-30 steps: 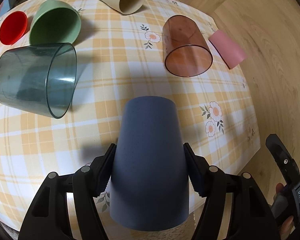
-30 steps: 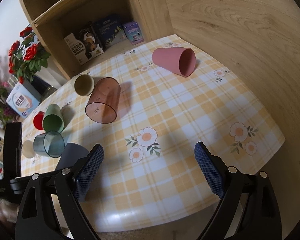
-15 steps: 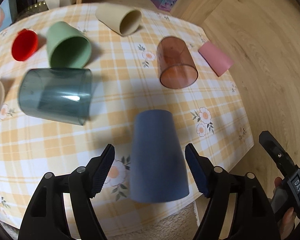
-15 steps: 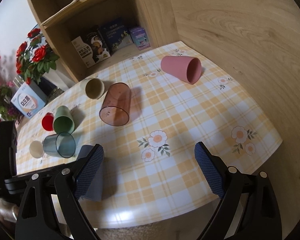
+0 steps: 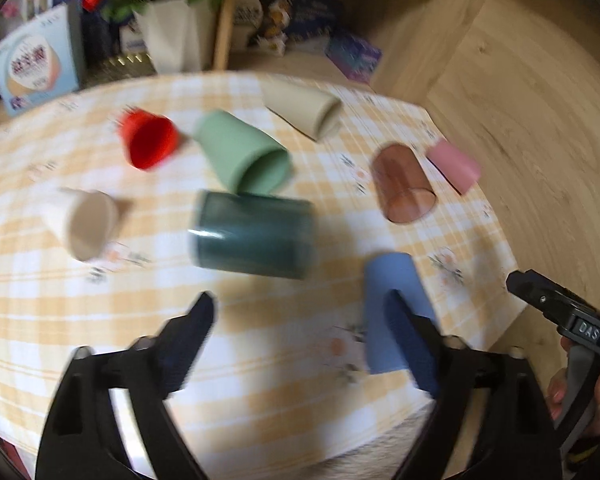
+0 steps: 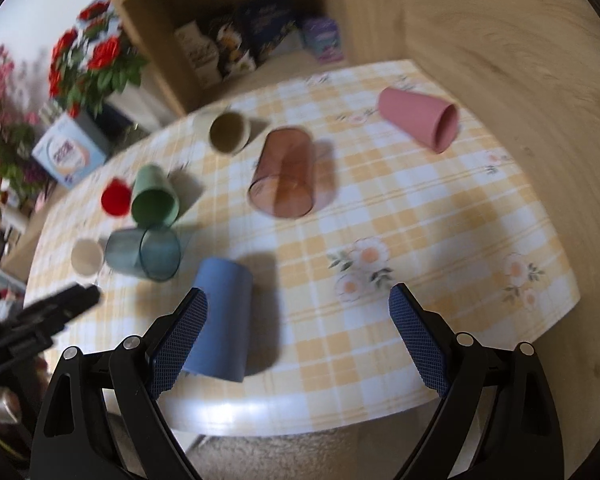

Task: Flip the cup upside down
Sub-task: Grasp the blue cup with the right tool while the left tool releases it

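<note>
Blue cup [image 6: 220, 320] stands mouth-down near the desk [image 6: 440, 240] front edge, flip apparently complete. Left gripper [image 5: 300, 336] and right gripper [image 6: 298, 316]: jaws wide, holding nothing.

The right claw [image 6: 298, 334] has black arms, silver screws and blue cross-hatched pads [image 6: 180, 336].

Cups [image 6: 220, 320] on table [image 6: 440, 240]
</note>
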{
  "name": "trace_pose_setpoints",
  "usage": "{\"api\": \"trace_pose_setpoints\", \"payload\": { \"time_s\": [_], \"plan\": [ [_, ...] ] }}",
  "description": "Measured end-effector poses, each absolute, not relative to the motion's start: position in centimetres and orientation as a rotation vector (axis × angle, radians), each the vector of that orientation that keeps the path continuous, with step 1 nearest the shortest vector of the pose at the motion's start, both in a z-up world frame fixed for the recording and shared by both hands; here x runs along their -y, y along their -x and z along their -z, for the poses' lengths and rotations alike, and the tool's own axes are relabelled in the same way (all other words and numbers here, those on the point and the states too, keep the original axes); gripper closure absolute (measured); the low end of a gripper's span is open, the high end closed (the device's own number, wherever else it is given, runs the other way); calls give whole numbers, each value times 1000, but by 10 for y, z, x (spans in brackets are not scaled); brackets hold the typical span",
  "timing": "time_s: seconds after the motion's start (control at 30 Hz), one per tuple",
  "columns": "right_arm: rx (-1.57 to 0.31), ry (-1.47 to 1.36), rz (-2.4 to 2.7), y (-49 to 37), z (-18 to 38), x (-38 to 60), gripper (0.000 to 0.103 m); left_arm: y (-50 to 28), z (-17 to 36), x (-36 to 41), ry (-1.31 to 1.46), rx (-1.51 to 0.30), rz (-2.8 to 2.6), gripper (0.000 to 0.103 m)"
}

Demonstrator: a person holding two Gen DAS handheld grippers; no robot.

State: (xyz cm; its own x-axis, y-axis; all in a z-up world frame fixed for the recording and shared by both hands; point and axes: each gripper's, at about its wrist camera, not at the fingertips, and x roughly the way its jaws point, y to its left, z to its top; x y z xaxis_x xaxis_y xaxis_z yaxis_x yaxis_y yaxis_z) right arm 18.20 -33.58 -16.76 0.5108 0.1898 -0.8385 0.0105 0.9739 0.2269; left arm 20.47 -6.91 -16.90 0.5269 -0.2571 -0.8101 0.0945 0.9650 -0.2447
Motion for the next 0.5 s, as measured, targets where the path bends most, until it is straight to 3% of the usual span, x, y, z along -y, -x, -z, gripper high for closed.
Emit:
{"api": "trace_pose_setpoints", "payload": {
  "time_s": [0.2, 0.5],
  "plan": [
    [-1136, -168, -211, -204, 182, 305, 14, -184, 154, 23, 98, -880, 128, 6],
    [-1340, -258, -325, -252, 214, 270, 14, -160, 159, -46, 126, -833, -12, 6]
  ]
}}
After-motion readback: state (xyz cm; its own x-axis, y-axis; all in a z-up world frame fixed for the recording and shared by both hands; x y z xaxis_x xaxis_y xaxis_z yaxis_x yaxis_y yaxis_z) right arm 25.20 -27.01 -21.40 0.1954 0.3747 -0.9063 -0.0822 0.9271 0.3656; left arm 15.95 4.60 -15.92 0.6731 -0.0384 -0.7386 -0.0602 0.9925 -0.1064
